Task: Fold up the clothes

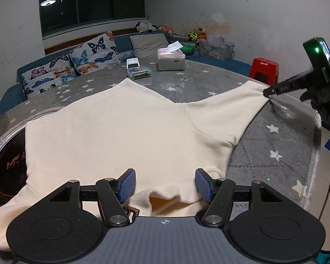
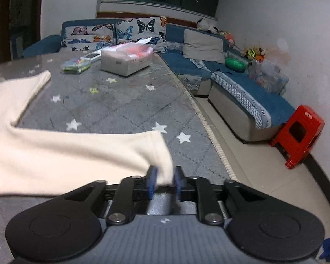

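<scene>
A cream long-sleeved top (image 1: 125,129) lies spread flat on the grey star-patterned table cover (image 1: 264,154). My left gripper (image 1: 165,183) is open, its blue pads on either side of the top's neck opening at the near edge, not clamping it. My right gripper (image 2: 165,179) is shut on the cuff end of the right sleeve (image 2: 81,154), which stretches out to the right. In the left wrist view the right gripper (image 1: 267,92) pinches that sleeve tip at the table's far right. The other sleeve (image 1: 4,222) hangs at the near left.
A tissue box (image 1: 171,60), a phone and a small clear box (image 1: 139,71) stand at the table's far side. An induction hob (image 1: 4,169) is set in the table at left. A blue sofa with butterfly cushions (image 1: 77,61) lies beyond; a red stool (image 2: 297,136) stands right.
</scene>
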The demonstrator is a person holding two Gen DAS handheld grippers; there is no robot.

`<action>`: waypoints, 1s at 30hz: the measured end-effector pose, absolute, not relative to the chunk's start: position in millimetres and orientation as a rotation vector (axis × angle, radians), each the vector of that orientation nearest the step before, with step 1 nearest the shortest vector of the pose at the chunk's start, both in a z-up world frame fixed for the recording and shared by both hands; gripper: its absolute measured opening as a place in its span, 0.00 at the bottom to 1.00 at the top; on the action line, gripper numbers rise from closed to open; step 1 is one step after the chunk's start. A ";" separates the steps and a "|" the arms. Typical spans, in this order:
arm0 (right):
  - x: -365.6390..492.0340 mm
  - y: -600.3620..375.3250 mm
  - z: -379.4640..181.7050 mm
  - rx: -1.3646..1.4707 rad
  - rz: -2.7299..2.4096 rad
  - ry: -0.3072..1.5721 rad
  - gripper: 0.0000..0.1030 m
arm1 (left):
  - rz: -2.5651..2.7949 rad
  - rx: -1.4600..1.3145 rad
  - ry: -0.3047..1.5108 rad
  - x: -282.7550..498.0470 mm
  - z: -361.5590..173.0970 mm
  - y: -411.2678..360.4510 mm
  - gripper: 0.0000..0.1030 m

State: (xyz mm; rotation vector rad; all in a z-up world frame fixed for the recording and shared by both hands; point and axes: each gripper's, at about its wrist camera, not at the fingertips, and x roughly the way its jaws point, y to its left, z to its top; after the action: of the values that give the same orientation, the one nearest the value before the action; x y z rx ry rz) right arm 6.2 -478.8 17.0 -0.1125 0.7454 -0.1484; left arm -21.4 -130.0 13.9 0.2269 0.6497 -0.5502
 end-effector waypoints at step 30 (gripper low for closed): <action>6.1 -287.3 36.3 -0.184 0.546 0.728 0.35 | 0.293 -0.138 0.667 -20.7 46.0 72.0 0.62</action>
State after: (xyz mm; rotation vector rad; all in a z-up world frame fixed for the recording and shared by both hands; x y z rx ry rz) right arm 6.1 -287.3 36.3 -0.1836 0.7279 0.5465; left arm -20.7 72.0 46.0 -0.1383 0.6668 0.2932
